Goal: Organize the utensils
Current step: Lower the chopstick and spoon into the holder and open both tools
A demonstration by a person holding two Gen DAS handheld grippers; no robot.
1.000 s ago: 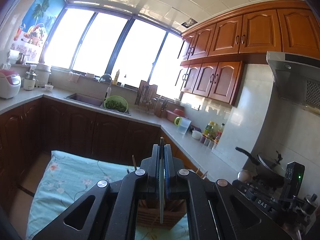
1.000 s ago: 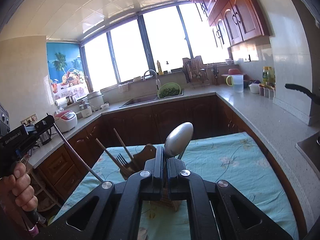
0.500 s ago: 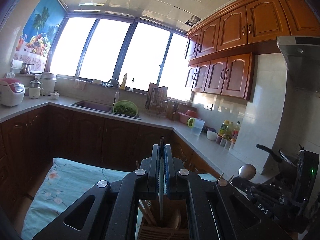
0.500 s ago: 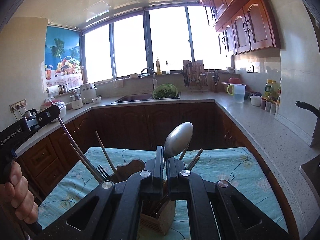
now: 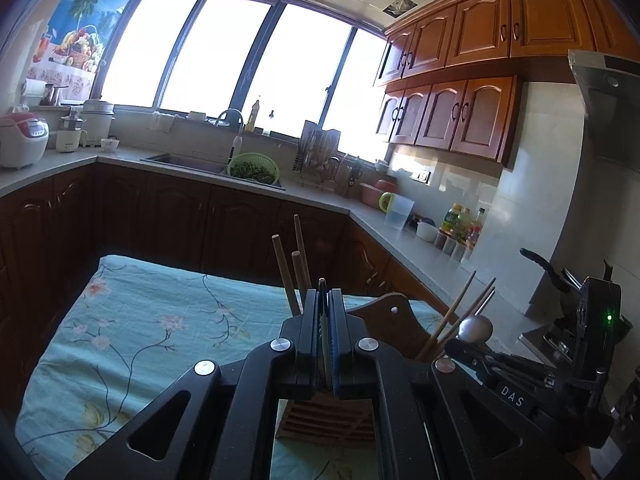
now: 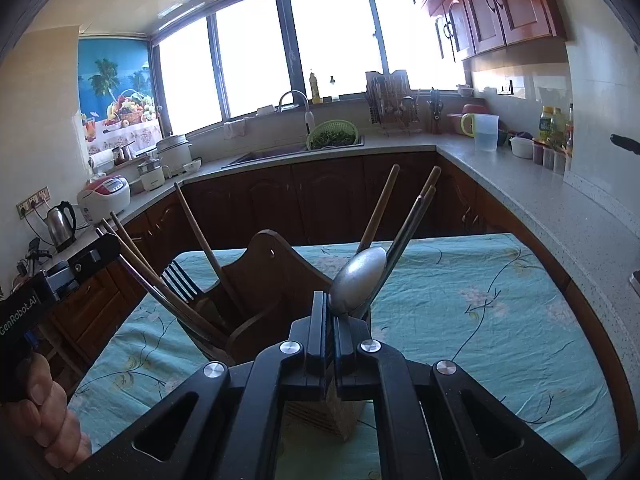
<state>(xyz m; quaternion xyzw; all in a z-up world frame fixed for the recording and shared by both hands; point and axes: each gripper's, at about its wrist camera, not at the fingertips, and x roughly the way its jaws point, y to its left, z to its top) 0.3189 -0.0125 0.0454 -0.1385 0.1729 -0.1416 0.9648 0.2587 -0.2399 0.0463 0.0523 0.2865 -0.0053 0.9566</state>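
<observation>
So, drop-off step: right gripper (image 6: 331, 318) pinching spoon (image 6: 359, 281), bowl up, over wooden utensil holder (image 6: 276, 280) on floral cloth (image 6: 480, 300). Left gripper (image 5: 325, 312) clamped on thin flat utensil, type unclear. Next: lower handles into slots, chopsticks (image 6: 378, 210) crowding 1 o'clock.
</observation>
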